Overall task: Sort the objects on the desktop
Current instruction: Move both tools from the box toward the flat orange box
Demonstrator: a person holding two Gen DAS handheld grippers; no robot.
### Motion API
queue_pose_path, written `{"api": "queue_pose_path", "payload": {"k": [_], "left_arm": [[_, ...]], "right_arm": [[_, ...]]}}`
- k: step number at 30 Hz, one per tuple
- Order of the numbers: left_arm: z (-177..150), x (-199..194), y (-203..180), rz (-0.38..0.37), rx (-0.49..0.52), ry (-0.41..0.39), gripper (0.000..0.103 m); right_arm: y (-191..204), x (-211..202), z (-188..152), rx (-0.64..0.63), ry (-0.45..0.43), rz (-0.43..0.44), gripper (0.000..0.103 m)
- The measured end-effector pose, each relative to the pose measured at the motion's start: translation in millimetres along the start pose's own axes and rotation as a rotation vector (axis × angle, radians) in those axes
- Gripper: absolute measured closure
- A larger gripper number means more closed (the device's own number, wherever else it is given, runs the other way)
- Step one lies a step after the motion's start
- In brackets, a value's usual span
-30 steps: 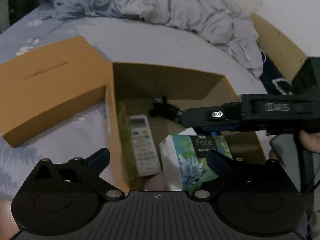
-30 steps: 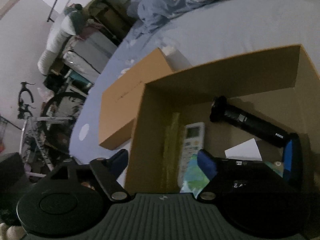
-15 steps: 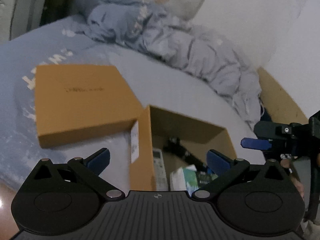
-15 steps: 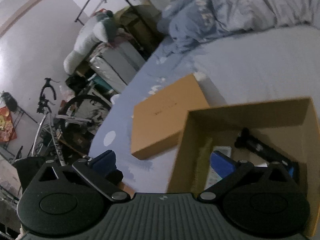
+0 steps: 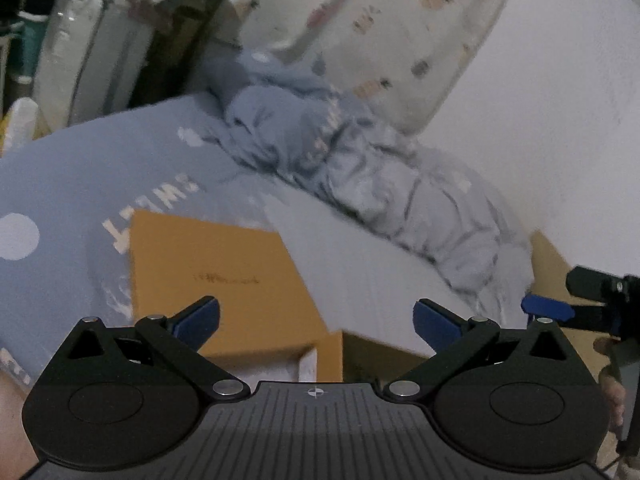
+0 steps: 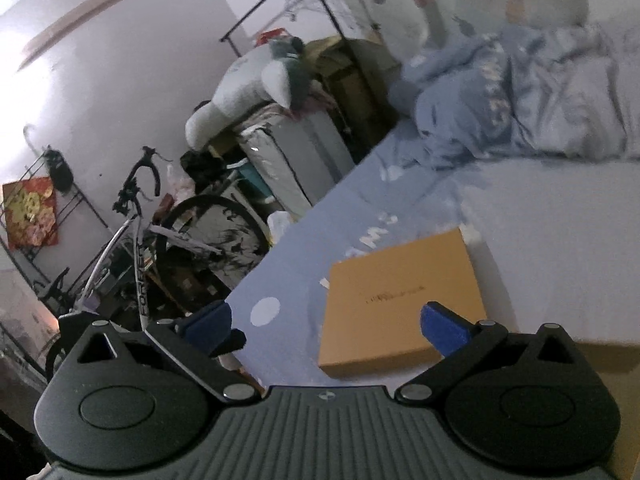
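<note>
Though blurred, bedsheet lettering stays unreadable.

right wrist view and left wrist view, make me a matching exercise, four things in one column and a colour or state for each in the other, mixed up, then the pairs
Things:
1. flat box lid
2. crumpled duvet
3. right gripper
4. bicycle

Colour or state:
A. open, nothing between its fingers
B. orange-brown, lying flat on the bed
C. white frame, standing on the floor beside the bed
D. pale blue, bunched up at the far end of the bed

Pairs: 1-B, 2-D, 3-A, 4-C
</note>
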State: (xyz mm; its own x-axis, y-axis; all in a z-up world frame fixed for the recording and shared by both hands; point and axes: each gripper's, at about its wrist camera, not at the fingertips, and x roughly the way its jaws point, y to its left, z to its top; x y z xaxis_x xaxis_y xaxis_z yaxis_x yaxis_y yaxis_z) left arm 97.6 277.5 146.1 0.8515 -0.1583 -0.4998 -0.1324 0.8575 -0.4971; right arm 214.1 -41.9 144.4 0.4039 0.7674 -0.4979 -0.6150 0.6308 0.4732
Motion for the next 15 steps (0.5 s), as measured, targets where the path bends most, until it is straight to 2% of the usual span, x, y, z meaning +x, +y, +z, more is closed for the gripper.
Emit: {"api": "queue_pose_path", "payload": {"k": [7,11,15], "left_arm": [[26,15,20,0.078,-0.066,-0.058,0.000],[31,36,36,0.123,-0.119,-0.059,0.000],[29,62,54,0.163,-0.185,-0.027,0.000]], "right_arm": [[-1,35,28,-0.063,0.028,-0.047,0.000],[-5,58,34,-0.080,0.061,-0.065,0.000],[-18,93,39,-0.077,0.118,-0.070,0.000]]}}
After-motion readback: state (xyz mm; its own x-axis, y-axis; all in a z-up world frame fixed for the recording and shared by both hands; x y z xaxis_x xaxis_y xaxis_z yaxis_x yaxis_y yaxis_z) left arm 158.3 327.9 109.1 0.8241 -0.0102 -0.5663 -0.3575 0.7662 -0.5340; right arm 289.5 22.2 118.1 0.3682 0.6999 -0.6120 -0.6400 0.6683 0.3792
